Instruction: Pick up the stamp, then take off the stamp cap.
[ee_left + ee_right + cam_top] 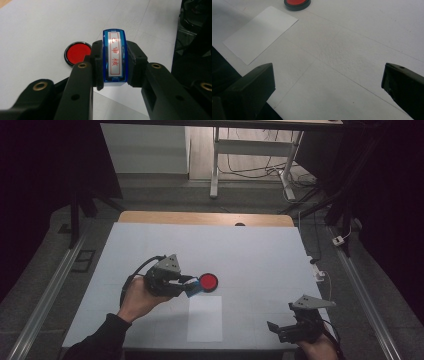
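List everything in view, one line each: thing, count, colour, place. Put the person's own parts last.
stamp: 1, blue with a white label in red characters, clamped in the left gripper above the table
ink pad: 1, red in a black rim, mid-table, just beyond the stamp
paper: 1, white, near edge of the table
table: 1, white top
left gripper: 1, black, shut on the stamp
right gripper: 1, black, open, near right corner
hands: 2, bottom edge
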A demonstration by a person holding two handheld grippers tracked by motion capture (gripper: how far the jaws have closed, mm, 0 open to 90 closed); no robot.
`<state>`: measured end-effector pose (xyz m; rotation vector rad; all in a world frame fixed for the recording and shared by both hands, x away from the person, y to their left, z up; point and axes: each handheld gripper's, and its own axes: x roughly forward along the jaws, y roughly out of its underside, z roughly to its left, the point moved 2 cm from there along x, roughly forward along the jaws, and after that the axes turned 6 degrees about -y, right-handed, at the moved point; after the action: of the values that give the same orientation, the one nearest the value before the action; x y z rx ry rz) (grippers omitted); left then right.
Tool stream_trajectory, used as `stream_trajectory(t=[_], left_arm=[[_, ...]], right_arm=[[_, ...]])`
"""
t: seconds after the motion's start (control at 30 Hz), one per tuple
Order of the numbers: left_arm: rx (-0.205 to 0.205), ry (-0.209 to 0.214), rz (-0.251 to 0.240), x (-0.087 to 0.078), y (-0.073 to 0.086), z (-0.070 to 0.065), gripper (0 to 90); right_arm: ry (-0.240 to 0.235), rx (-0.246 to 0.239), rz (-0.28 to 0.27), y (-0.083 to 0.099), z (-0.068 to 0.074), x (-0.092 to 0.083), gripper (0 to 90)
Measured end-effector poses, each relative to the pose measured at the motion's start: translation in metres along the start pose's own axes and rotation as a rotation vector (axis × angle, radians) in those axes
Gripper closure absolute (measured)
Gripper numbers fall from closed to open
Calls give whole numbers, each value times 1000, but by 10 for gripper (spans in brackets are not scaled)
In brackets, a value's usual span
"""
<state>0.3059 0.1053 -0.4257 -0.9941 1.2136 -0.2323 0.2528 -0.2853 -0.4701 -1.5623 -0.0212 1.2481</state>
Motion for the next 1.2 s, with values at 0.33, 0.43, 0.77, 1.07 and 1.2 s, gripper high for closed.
stream_trajectory(t=[0.33,0.43,0.77,1.07,1.2], left_arm=[[44,44,-17,-3,-8,-9,707],[51,52,-14,-3,-9,-11,707],[22,76,-2,-1,-8,-6,706],[33,72,-15,-2,-8,-7,706],[30,72,-18,-3,-8,-7,706]], right_arm=[[3,-1,1,0,1,0,0],[4,-2,-1,0,1,0,0],[-6,-17,-46,-2,3,-4,0],[-70,-69,-84,-12,13,0,0],[-82,-97,-84,-14,17,3,0]])
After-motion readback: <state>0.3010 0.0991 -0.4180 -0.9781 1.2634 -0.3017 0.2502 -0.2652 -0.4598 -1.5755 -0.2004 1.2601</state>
